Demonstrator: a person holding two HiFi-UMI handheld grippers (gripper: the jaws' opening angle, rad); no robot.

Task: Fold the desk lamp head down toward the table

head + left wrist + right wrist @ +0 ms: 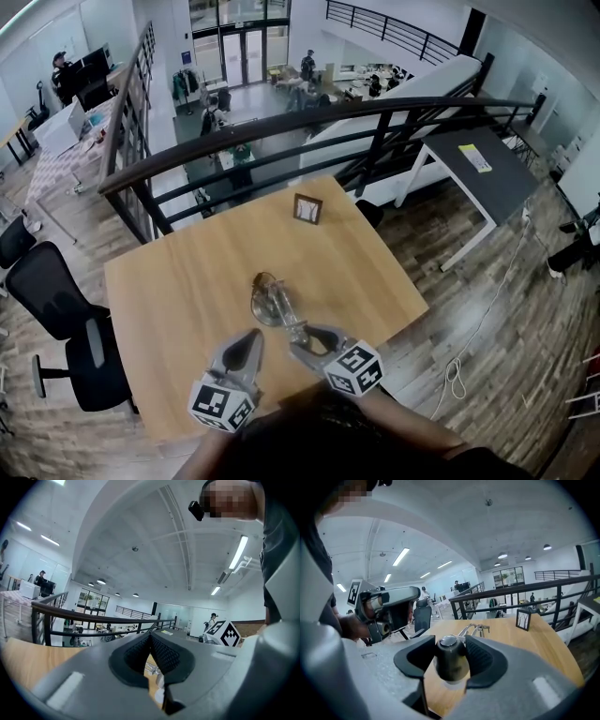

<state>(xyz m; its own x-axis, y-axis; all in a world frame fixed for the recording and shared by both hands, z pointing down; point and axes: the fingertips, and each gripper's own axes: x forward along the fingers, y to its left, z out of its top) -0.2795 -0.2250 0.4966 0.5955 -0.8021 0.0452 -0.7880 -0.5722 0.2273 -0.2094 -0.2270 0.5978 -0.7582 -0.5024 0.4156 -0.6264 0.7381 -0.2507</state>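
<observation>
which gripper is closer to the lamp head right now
Right. The right gripper has the lamp head between its jaws, pads against it. The left gripper sits off to the left of it, jaws together and empty.

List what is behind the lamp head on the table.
Behind the lamp head, the lamp's chrome arm stretches across the table, with a small picture frame farther back. The head hides where the arm joins it.
</observation>
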